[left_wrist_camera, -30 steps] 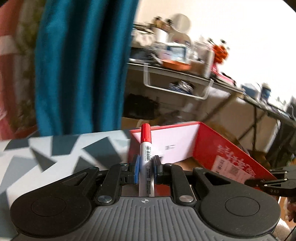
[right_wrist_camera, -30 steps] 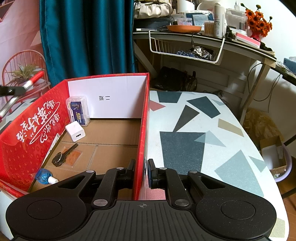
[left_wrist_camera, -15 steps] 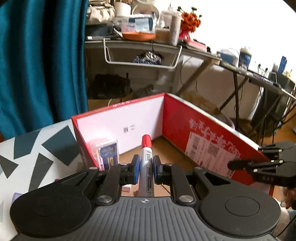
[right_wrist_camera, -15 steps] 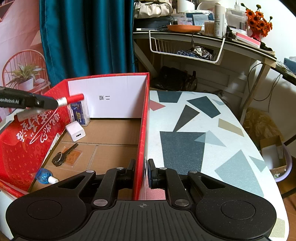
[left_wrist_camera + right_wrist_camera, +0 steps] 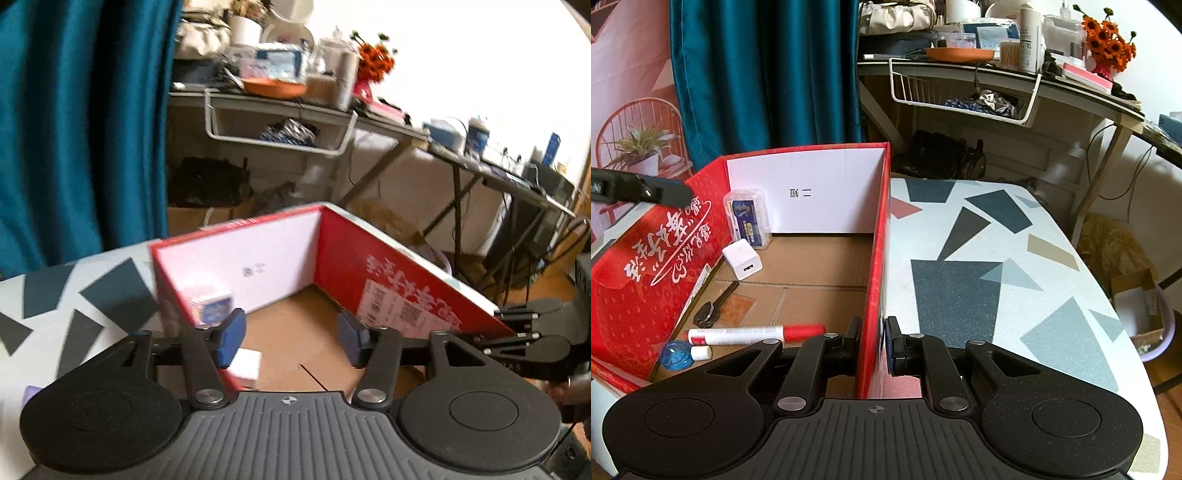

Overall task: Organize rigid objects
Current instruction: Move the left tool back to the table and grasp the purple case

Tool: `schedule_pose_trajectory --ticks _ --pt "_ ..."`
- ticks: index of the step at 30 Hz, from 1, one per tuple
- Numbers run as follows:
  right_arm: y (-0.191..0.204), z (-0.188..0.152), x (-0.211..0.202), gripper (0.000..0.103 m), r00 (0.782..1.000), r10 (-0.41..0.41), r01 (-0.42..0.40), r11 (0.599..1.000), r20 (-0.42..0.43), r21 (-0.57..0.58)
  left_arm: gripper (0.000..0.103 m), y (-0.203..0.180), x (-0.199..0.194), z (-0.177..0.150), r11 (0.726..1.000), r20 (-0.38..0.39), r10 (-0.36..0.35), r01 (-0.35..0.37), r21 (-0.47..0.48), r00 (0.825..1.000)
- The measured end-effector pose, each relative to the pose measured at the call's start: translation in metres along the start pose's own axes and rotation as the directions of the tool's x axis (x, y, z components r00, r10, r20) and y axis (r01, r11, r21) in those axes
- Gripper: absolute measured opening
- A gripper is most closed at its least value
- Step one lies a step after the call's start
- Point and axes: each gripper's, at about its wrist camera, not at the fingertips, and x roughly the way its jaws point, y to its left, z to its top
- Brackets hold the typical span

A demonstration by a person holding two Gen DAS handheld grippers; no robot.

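A red cardboard box stands open on the patterned table. My right gripper is shut on the box's right wall near its front corner. My left gripper is open and empty above the box's left side; its tip shows in the right wrist view. A red-capped white marker lies on the box floor near the front. Also in the box are a white charger cube, a clear card case, a dark key and a blue-capped small bottle.
The box fills the left half of the table, which ends at a rounded edge on the right. Behind stand a teal curtain and a cluttered desk with a hanging wire basket.
My left gripper opened and let go of the red-capped marker, which now lies on the box floor. The right gripper has not moved.
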Motion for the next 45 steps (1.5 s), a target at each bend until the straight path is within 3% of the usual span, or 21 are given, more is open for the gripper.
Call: schedule_pose_trajectory --ticks 5,10,13,20,25,27,32,35,42,45 --pt "0.0 0.0 0.0 0.012 1.0 0.0 0.0 1.0 0.001 0.0 0.081 0.027 -0.014 0.0 0.994 0.01 0.095 -0.094 -0.054 0.995" --pt "0.0 0.0 0.0 0.012 1.0 0.0 0.0 1.0 -0.004 0.001 0.103 0.063 -0.024 -0.006 0.97 -0.002 0.181 -0.179 -0.165 0.983" --pt "0.0 0.001 0.001 0.012 1.0 0.0 0.0 1.0 -0.008 0.002 0.103 0.085 -0.024 -0.012 0.95 -0.048 0.204 -0.209 -0.234 0.978" --pt "0.0 0.001 0.001 0.012 1.0 0.0 0.0 1.0 -0.008 0.002 0.103 0.113 -0.023 -0.037 0.921 -0.13 0.286 -0.31 -0.237 0.949" --pt "0.0 0.001 0.001 0.012 1.0 0.0 0.0 1.0 -0.007 0.002 0.103 0.127 -0.021 -0.049 0.884 -0.151 0.396 -0.421 -0.202 0.905" --pt "0.0 0.001 0.001 0.012 1.0 0.0 0.0 1.0 -0.007 0.002 0.103 0.133 -0.02 -0.053 0.883 -0.15 0.411 -0.434 -0.181 0.899" --pt "0.0 0.002 0.002 0.012 1.0 0.002 -0.002 1.0 -0.018 0.0 0.103 0.141 -0.013 -0.058 0.926 -0.156 0.354 -0.37 -0.082 0.922" --pt "0.0 0.002 0.003 0.012 1.0 0.0 -0.001 1.0 -0.03 -0.001 0.103 0.145 -0.012 -0.059 0.93 -0.162 0.363 -0.367 0.005 0.918" --pt "0.001 0.003 0.003 0.012 0.999 -0.008 0.008 1.0 -0.05 0.004 0.103 0.159 -0.008 -0.062 0.942 -0.17 0.335 -0.33 0.058 0.927" --pt "0.0 0.004 0.004 0.012 0.998 -0.009 0.009 1.0 -0.056 0.004 0.103 0.163 -0.005 -0.062 0.952 -0.174 0.307 -0.306 0.03 0.936"
